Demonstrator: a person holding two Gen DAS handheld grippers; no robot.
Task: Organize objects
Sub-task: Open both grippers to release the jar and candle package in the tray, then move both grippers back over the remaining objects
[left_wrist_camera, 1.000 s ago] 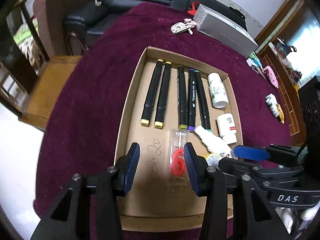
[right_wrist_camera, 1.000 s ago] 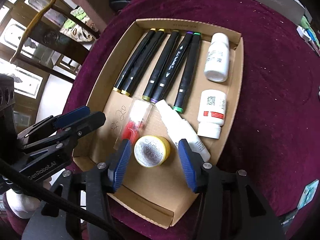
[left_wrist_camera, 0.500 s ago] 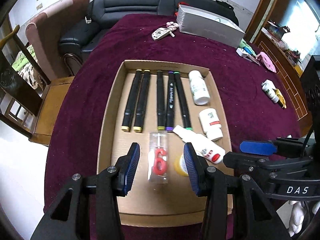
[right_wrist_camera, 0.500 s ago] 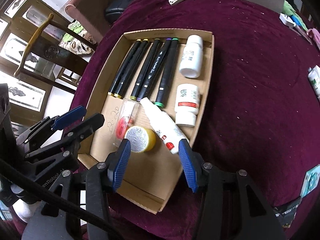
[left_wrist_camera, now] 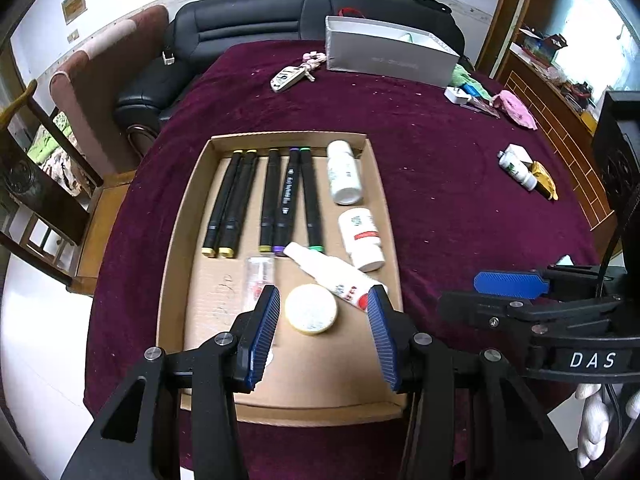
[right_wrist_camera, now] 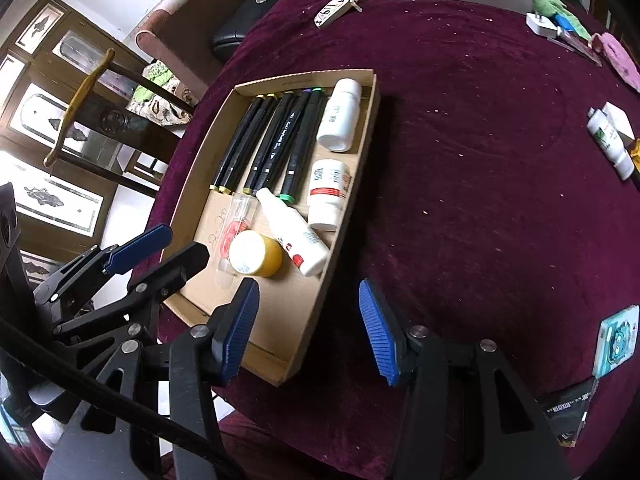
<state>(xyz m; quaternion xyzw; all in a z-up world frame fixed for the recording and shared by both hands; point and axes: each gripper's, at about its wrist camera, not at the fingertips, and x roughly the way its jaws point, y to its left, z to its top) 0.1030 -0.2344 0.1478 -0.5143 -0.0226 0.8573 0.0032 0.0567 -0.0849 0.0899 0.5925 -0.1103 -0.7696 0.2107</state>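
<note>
Maroon cloth covers the desk [left_wrist_camera: 440, 168], with a black sofa [left_wrist_camera: 280, 20] beyond its far edge. A cardboard tray [left_wrist_camera: 180, 240] sits on the near left part of the desk, and both claws have drawn back and upward from it over the last second, so more of the room now shows. The left claw [left_wrist_camera: 320, 336] hangs spread and empty above the near end of the tray, framing the yellow tin [left_wrist_camera: 311, 309] without touching it. The right claw [right_wrist_camera: 306, 328] is also spread and empty, its jaws having just been opening a little with nothing between them, and it hovers over the tray's near right corner.

That retreat suggests the tray's contents are placed and the next item lies elsewhere, perhaps the small bottle [left_wrist_camera: 518, 170] on the right.

Five black markers [left_wrist_camera: 272, 200] lie side by side, long axes running near to far, coloured caps at both ends. Two white bottles [left_wrist_camera: 344, 172] lie right of them along the same line. The white tube [left_wrist_camera: 328, 272] lies slanted, its narrow end pointing far-left toward the marker ends. A clear packet [left_wrist_camera: 258, 280], its contents blurred here, lies just left of the tin.
</note>
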